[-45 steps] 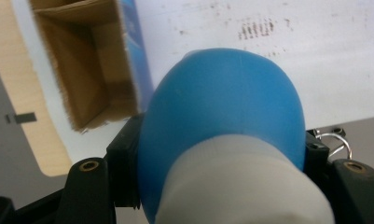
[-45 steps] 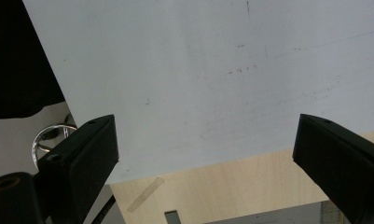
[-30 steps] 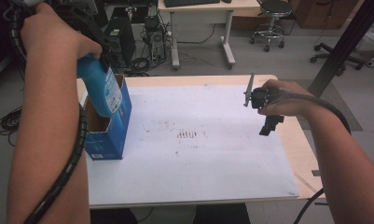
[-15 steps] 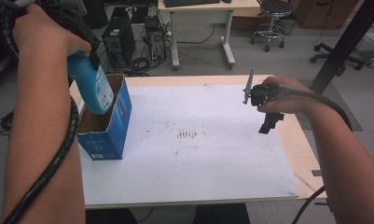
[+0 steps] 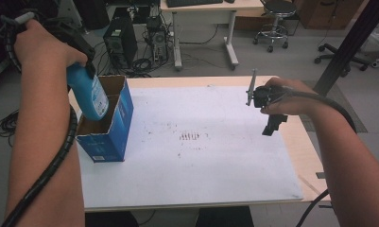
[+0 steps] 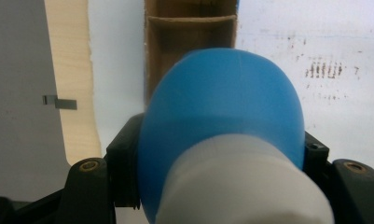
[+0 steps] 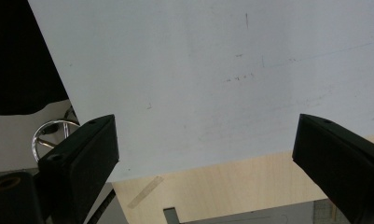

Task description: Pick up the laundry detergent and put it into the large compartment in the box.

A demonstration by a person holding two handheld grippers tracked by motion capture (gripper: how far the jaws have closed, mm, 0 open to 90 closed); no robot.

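Your left gripper (image 6: 222,186) clamps the blue bottle (image 5: 90,94), its base hanging tilted inside the open box (image 5: 112,124). Your right gripper (image 7: 212,154) gapes empty. Lower crooked and the bottle may catch the cardboard wall, tipping the box.

There is one blue bottle (image 5: 90,94), one open blue box (image 5: 109,127), one table (image 5: 300,151) under one white sheet (image 5: 201,161), two grippers, left (image 5: 78,45) and right (image 5: 270,116), two black computer towers (image 5: 118,40) on the floor, and one stool (image 5: 274,21) behind.
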